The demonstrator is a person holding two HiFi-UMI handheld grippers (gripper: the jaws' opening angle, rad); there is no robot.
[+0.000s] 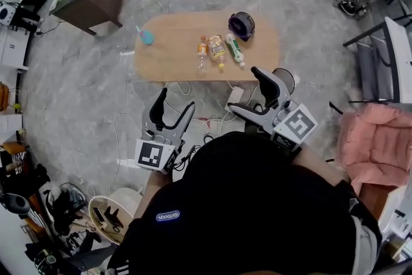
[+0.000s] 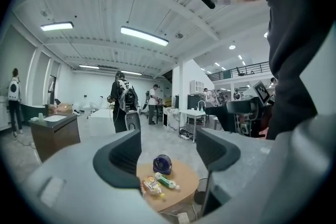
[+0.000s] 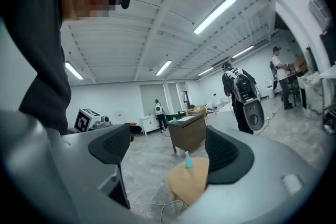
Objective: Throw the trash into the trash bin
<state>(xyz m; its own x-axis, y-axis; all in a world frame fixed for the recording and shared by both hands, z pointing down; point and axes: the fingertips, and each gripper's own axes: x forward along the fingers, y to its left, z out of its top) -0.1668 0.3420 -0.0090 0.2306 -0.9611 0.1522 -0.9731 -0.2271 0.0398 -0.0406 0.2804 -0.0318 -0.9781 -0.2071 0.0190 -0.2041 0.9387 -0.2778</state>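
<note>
Left hand-held gripper (image 1: pixel 176 100) and right hand-held gripper (image 1: pixel 243 88) wide open, empty, trash (image 1: pixel 217 49) on table (image 1: pixel 170 58), floor cables (image 1: pixel 207 120) between

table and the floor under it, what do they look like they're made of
Table: looks like wood or a wood-look laminate, light tan with a matte, even finish; no grain can be made out. Floor: probably polished concrete, mottled grey with a slight sheen where lights reflect.

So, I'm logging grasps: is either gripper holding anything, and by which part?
Nothing is held: the left gripper and right gripper are both open and empty; the trash lies on the table.
</note>
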